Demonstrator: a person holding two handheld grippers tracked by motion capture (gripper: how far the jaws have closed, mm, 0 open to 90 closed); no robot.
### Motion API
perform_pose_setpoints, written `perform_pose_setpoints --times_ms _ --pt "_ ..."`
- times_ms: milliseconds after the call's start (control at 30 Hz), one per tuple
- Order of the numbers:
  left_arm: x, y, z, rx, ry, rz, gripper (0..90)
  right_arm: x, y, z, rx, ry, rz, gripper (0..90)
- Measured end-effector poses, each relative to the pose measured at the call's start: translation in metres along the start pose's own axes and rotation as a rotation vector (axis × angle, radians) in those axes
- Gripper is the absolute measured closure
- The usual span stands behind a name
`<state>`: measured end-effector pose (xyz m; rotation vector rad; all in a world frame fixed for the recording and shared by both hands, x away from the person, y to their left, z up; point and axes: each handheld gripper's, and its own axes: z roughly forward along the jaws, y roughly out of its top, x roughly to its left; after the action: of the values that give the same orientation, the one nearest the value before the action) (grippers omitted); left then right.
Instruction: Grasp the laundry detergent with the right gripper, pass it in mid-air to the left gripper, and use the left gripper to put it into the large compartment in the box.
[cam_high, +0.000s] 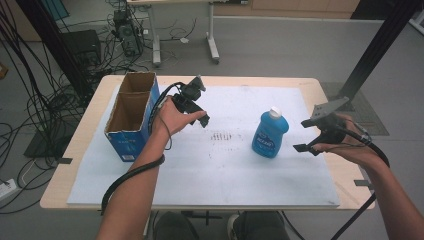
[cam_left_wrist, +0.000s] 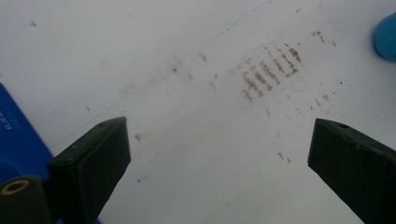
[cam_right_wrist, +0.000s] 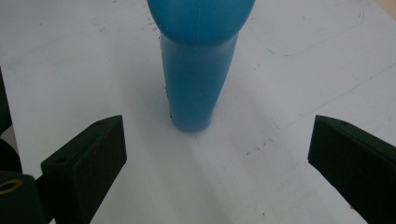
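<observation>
Facing bottle (cam_right_wrist: 198, 70) — right hand-held gripper (cam_right_wrist: 217, 154) wide apart (empty).

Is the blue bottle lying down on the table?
No, the blue bottle stands upright on the white table, its white cap on top.

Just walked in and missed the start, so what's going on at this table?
A person sits at a table covered by a white mat, holding a two-jaw gripper in each hand. The right gripper hangs open beside an upright blue bottle, aimed at it but not touching. The left gripper is open too, held above the mat next to an open blue cardboard box. Nothing is gripped yet; it looks as if the bottle may be picked up next.
</observation>
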<state>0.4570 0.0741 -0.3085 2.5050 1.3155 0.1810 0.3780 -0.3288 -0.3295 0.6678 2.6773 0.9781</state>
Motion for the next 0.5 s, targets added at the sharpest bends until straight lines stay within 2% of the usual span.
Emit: perform_pose_setpoints --times_ms 500 --pt "0.0 -0.001 0.001 0.001 -0.001 -0.002 6.3 0.005 -0.01 0.027 -0.076 -0.003 0.037 3.7"
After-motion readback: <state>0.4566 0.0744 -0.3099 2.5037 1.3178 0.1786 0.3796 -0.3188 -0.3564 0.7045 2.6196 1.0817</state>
